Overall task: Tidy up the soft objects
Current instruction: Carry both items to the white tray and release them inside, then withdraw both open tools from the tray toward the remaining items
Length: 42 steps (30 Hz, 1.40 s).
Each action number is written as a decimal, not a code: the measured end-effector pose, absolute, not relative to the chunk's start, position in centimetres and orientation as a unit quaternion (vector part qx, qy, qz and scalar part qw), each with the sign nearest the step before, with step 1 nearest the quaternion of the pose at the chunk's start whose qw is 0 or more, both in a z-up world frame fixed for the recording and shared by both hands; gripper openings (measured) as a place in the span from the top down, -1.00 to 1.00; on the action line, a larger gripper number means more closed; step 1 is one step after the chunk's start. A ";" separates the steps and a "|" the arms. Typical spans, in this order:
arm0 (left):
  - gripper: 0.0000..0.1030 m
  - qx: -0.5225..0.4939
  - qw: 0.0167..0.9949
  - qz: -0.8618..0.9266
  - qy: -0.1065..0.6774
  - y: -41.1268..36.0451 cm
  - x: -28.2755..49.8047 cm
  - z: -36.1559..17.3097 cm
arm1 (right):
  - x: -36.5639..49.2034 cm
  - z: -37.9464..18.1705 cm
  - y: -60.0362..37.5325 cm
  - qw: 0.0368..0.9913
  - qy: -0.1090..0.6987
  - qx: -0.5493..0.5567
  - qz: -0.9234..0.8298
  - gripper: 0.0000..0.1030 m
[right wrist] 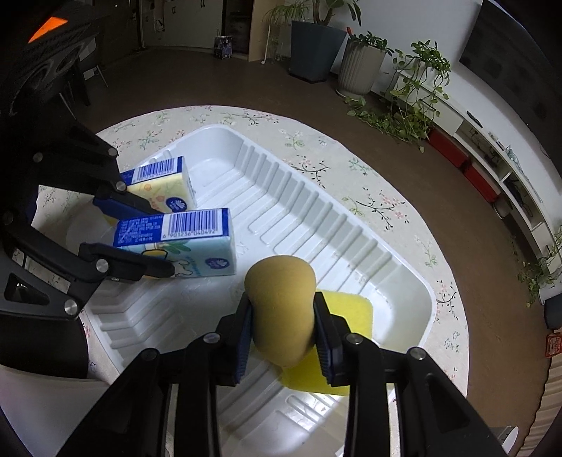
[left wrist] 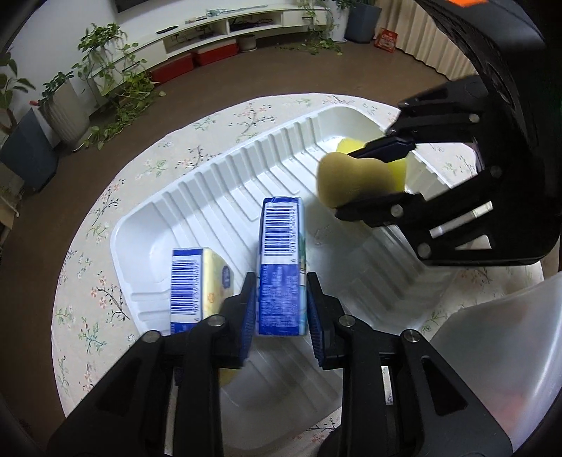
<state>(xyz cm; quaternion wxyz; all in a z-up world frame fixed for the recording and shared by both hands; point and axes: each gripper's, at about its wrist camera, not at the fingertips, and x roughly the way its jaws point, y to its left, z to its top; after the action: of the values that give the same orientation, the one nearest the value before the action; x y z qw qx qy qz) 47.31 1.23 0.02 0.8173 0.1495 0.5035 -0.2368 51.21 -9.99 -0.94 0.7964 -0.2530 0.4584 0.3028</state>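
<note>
A white ribbed tray (left wrist: 210, 182) lies on a round table with a flowered cloth (left wrist: 105, 281). My left gripper (left wrist: 281, 281) is shut on a blue-and-white tissue pack (left wrist: 281, 228) that stands on its narrow end on the tray floor. A second tissue pack (left wrist: 196, 281), yellow-faced, stands just left of it, against the tray's end wall. At the tray's other end my right gripper (right wrist: 281, 298) is shut on a tan gourd-shaped sponge (right wrist: 281, 281), held just over a flat yellow sponge (right wrist: 351, 316) that lies in the tray.
A translucent plastic container (left wrist: 509, 351) stands by the tray at the near right of the left wrist view. Beyond the table are brown floor, potted plants (right wrist: 361, 66) and a low white shelf unit (left wrist: 217, 28) with red boxes.
</note>
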 end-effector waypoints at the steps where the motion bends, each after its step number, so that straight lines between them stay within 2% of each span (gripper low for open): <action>1: 0.14 0.145 0.819 -0.236 0.502 1.4 47.3 0.2 | 51.3 -0.9 -10.1 0.798 0.458 -0.250 0.301 0.25; 3: -0.27 0.134 0.826 -0.237 0.494 1.8 47.3 0.6 | 51.4 -1.0 -10.5 0.800 0.460 -0.243 0.299 0.10; 5: -0.30 0.130 0.829 -0.235 0.490 2.1 47.2 0.9 | 51.3 -0.9 -10.7 0.803 0.458 -0.242 0.296 -0.01; 7: -0.51 0.127 0.831 -0.230 0.490 2.4 47.3 1.0 | 51.3 -0.7 -10.9 0.807 0.454 -0.240 0.293 -0.03; 8: -0.54 0.123 0.834 -0.229 0.486 2.6 47.2 1.3 | 51.3 -0.5 -11.0 0.808 0.452 -0.239 0.292 -0.04; 10: -0.54 0.112 0.839 -0.227 0.481 3.1 47.2 1.7 | 51.3 0.0 -11.3 0.813 0.446 -0.233 0.291 -0.07; 13: -0.54 0.095 0.848 -0.223 0.471 3.9 46.9 2.6 | 51.1 1.0 -12.0 0.822 0.436 -0.221 0.291 -0.23; 16: -0.56 0.077 0.857 -0.218 0.461 4.9 46.6 3.7 | 50.9 2.0 -13.0 0.831 0.427 -0.208 0.289 -0.48; 26: -0.56 0.030 0.881 -0.188 0.433 8.3 43.0 6.1 | 49.4 3.8 -16.0 0.851 0.422 -0.185 0.251 -0.66; 28: -0.57 0.012 0.888 -0.179 0.424 9.6 41.9 6.5 | 48.8 4.4 -17.2 0.858 0.419 -0.169 0.245 -0.77; 30: -0.67 -0.005 0.891 -0.171 0.421 10.7 40.8 6.6 | 48.1 4.8 -18.5 0.864 0.416 -0.153 0.239 -1.00; 32: -0.77 -0.019 0.893 -0.166 0.417 11.5 39.8 6.5 | 47.4 5.1 -19.6 0.870 0.414 -0.140 0.229 -1.00; 34: -1.00 -0.032 0.896 -0.162 0.413 12.2 38.5 6.5 | 46.7 5.2 -20.6 0.873 0.415 -0.135 0.216 -1.00; 42: -1.00 -0.025 0.922 -0.135 0.363 13.0 31.1 7.6 | 42.5 7.6 -24.6 0.904 0.381 -0.090 0.169 -1.00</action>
<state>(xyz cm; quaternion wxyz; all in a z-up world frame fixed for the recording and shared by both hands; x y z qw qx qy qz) 31.14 12.98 7.55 0.9216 -0.0246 0.3630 -0.1351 42.47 -24.61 7.58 0.9045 -0.0903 0.3810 0.1694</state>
